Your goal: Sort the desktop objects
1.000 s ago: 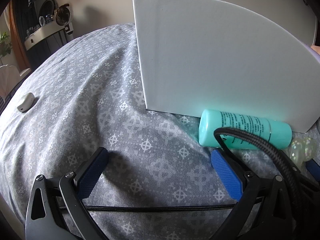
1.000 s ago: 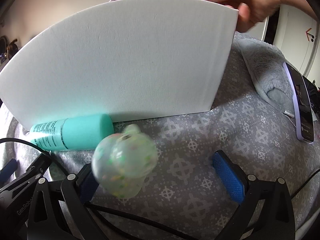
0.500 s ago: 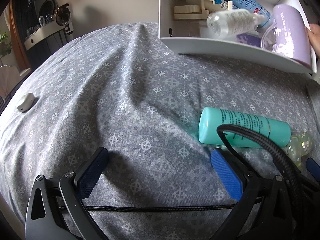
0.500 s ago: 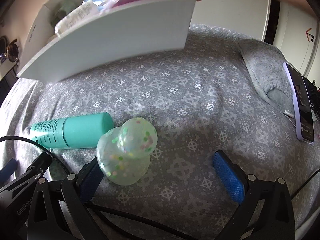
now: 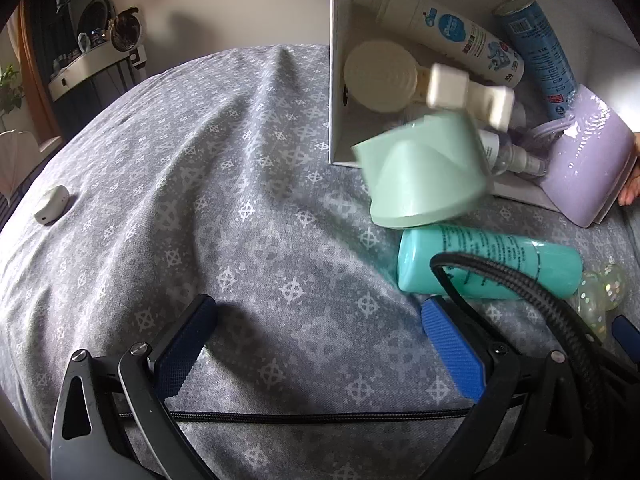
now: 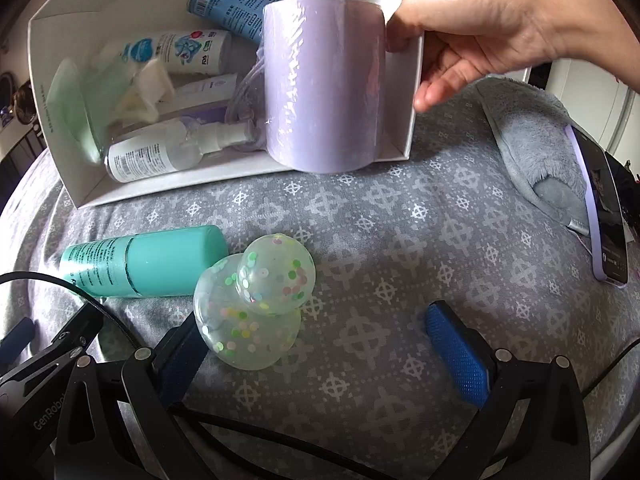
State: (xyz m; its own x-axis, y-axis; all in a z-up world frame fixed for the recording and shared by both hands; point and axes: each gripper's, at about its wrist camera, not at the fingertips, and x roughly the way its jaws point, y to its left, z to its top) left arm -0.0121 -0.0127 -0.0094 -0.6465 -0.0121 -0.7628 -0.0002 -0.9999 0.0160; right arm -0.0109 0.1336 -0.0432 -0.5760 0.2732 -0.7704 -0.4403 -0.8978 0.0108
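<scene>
Right wrist: one teal bottle [image 6: 144, 261], one confetti toy [image 6: 256, 300].

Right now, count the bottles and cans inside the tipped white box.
4, perhaps more hidden: blue can at the back, white printed bottle before it, small white bottle, and clear spray bottle nearest the opening.

Grey bedspread [image 5: 168, 184] with pale cross-and-circle print fills foreground, creased. Behind bedspread, far left: plain beige wall [image 5: 240, 4], white shelf [image 5: 86, 70] holding dark clutter, orange curtain [image 5: 38, 92] beside. Right of bedspread: white door [image 6: 592, 92]. Soft daylight, faint shadows.
</scene>
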